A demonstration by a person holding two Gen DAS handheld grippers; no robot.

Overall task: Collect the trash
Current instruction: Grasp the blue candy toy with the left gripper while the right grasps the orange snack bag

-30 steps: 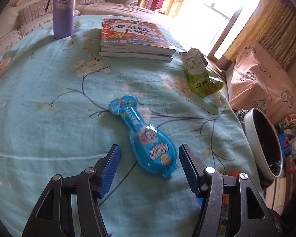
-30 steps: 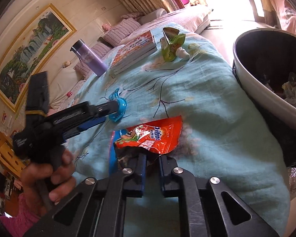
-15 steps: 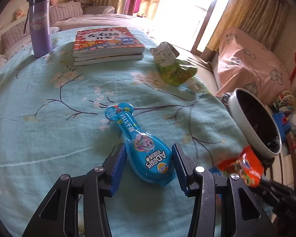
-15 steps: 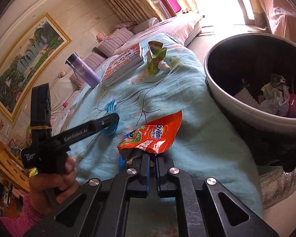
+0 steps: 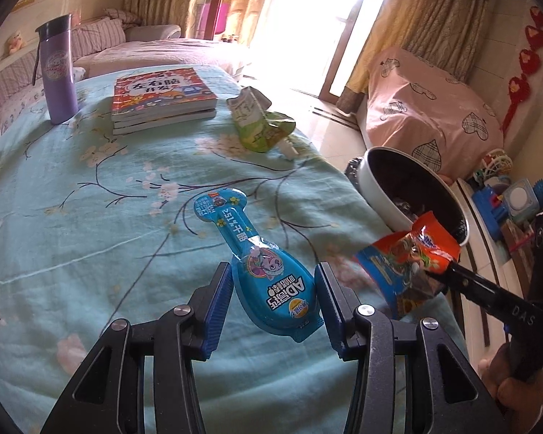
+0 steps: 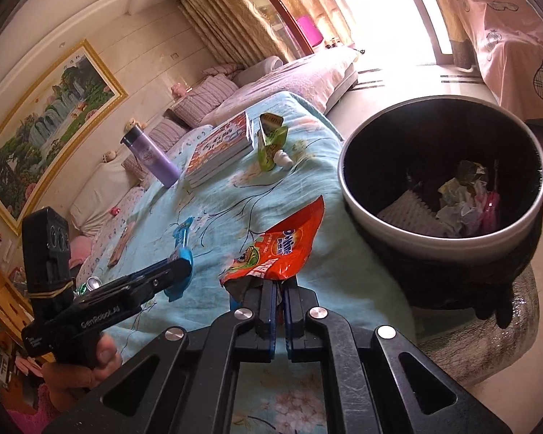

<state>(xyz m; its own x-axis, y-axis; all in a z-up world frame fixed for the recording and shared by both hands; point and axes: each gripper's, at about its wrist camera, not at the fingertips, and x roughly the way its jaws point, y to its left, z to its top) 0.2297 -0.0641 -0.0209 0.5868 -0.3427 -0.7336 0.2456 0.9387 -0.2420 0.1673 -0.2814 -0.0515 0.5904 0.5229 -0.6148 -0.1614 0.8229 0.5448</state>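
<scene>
Two tools grip wrappers: left tool (image 5: 273, 302) blue packet (image 5: 271, 278), right tool (image 6: 280, 298) orange wrapper (image 6: 278, 249).

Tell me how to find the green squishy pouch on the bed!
Look at the blue flowered blanket. Find the stack of books at its far end. The green pouch lies crumpled just right of them, toward the bin, with a white cap; it is the only green wrapper there.

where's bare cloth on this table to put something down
Free: the wide stretch left of the blue packet, below the bottle and books. Crowded: the right edge by the bin, with the green pouch and orange wrapper.
</scene>
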